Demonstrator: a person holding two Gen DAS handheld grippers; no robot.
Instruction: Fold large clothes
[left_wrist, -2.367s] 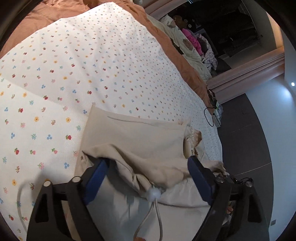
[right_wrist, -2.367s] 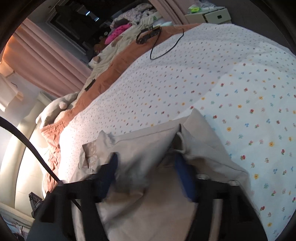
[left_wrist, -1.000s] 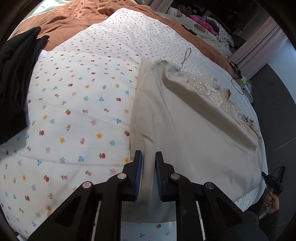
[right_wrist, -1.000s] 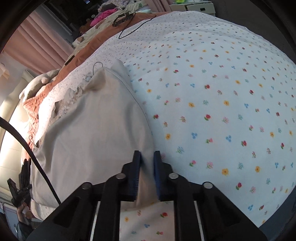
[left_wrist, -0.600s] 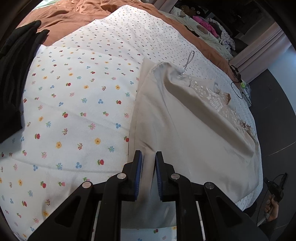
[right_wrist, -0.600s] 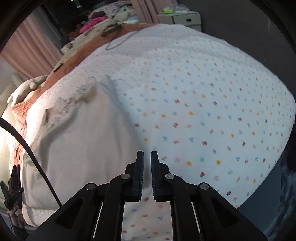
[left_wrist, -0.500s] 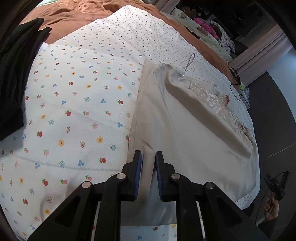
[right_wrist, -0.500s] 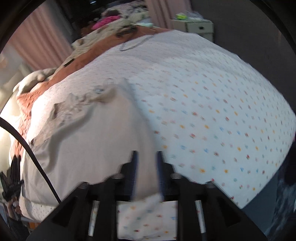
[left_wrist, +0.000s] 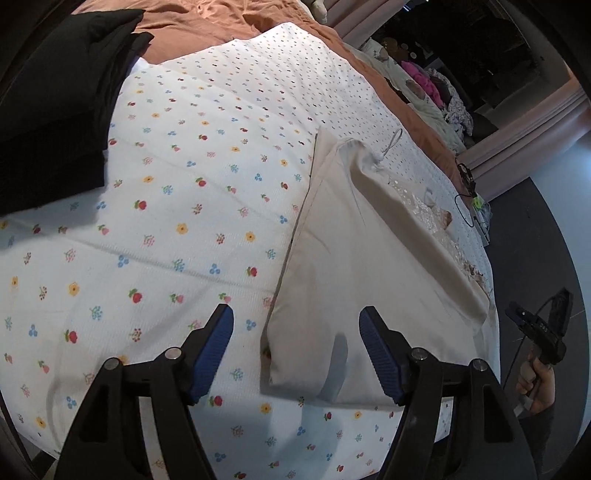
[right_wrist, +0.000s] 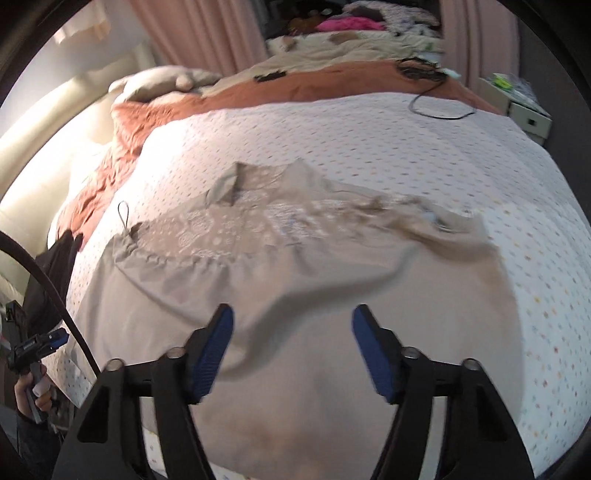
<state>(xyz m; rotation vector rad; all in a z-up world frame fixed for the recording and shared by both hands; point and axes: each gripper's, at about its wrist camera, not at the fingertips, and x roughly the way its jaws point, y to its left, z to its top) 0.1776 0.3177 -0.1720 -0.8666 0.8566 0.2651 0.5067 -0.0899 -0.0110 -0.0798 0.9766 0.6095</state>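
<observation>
Your left tool (left_wrist: 295, 350) is opening, pads clear of the beige garment (left_wrist: 369, 258) whose corner lies between them. Your right tool (right_wrist: 291, 347) is closing, empty, above the garment spread on the bed (left_wrist: 166, 221).

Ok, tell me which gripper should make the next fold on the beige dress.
Probably the left gripper. Its jaws are opening right over the dress's near corner and straight side edge on the floral sheet. The right gripper, jaws closing on nothing, hangs over the dress's middle, away from any edge.
</observation>
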